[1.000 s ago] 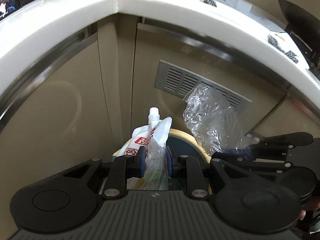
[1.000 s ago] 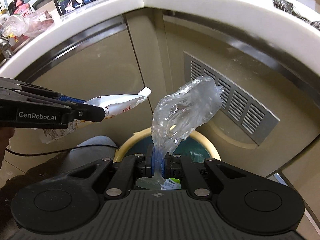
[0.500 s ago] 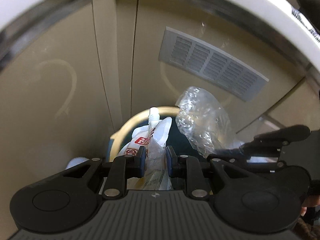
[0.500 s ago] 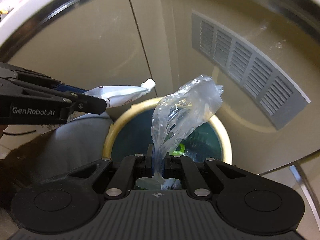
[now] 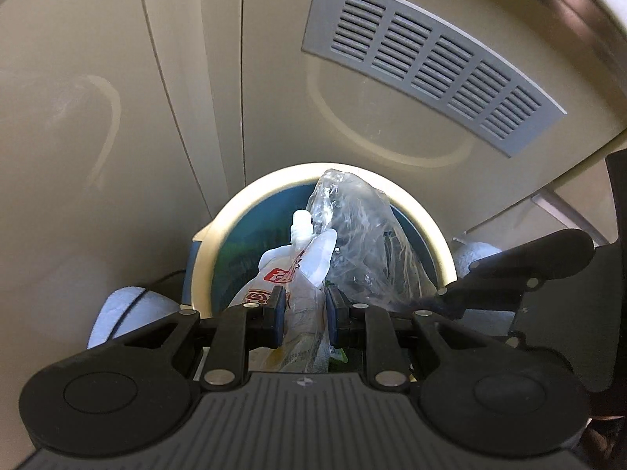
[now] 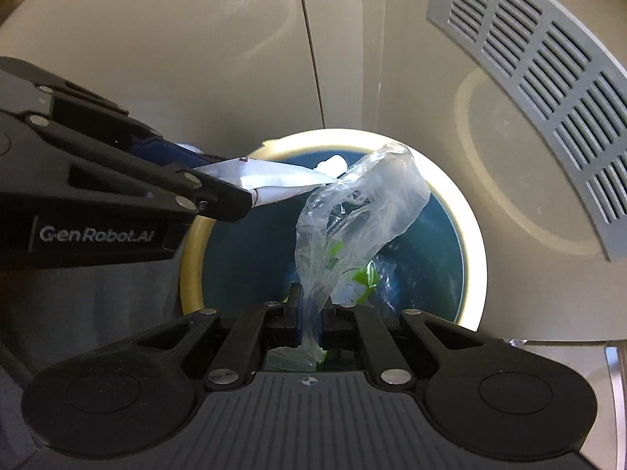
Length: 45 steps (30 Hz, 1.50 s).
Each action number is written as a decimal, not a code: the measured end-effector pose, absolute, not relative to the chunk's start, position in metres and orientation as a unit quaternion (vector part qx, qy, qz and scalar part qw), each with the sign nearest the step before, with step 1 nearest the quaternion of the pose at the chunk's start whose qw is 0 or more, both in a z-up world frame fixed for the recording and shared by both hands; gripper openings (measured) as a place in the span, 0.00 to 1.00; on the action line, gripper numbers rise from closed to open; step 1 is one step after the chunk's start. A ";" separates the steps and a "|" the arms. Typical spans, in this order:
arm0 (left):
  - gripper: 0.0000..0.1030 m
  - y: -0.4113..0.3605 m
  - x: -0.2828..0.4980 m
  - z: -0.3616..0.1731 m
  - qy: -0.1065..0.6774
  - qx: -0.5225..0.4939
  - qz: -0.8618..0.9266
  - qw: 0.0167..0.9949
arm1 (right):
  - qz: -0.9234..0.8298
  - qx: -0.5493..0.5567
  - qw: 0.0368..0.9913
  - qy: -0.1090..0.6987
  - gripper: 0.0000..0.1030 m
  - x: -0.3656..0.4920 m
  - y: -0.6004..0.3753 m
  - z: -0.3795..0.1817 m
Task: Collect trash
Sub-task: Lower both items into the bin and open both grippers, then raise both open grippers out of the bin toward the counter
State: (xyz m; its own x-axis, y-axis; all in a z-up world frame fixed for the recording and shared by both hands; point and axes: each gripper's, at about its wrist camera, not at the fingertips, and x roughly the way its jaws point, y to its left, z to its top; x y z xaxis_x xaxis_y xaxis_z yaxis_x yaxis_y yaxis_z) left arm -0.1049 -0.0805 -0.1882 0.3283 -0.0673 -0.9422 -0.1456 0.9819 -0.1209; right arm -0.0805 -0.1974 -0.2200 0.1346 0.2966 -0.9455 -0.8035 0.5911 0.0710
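Observation:
My left gripper (image 5: 301, 315) is shut on a white spouted drink pouch (image 5: 298, 262) with red print, held over the round trash bin (image 5: 435, 227) with a cream rim and dark teal inside. My right gripper (image 6: 310, 319) is shut on a crumpled clear plastic bag (image 6: 352, 227), also held above the bin (image 6: 472, 235). In the right wrist view the left gripper (image 6: 243, 199) reaches in from the left with the pouch (image 6: 282, 182) beside the bag. The bag (image 5: 364, 235) shows right of the pouch in the left wrist view. Green and clear scraps (image 6: 364, 278) lie in the bin.
Beige cabinet panels stand behind the bin, with a grey vent grille (image 5: 431, 62) at the upper right, also in the right wrist view (image 6: 540, 78). A grey-white object with a dark cable (image 5: 129, 309) lies left of the bin.
Both grippers have dropped down from countertop level and moved over the bin's opening, each still holding its piece of trash. The countertop has left the view.

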 end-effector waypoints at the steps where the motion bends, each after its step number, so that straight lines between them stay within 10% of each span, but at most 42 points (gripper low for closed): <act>1: 0.22 -0.081 -0.102 -0.191 0.582 -0.093 0.023 0.807 | 0.382 -0.238 0.715 0.535 0.08 -0.078 -0.197 -0.222; 28: 0.24 -0.090 -0.074 -0.243 0.643 -0.061 0.028 0.763 | 0.346 -0.212 0.703 0.584 0.09 -0.055 -0.192 -0.255; 30: 0.29 -0.090 -0.071 -0.249 0.654 -0.057 0.029 0.754 | 0.338 -0.209 0.706 0.586 0.18 -0.053 -0.191 -0.258; 32: 0.48 -0.089 -0.068 -0.252 0.661 -0.056 0.036 0.748 | 0.326 -0.209 0.710 0.588 0.53 -0.051 -0.191 -0.261; 35: 0.96 -0.083 -0.070 -0.246 0.652 -0.064 0.054 0.754 | 0.318 -0.212 0.707 0.595 0.80 -0.051 -0.195 -0.265; 45: 1.00 -0.068 -0.100 -0.191 0.606 -0.084 0.069 0.788 | 0.357 -0.206 0.745 0.524 0.89 -0.072 -0.212 -0.198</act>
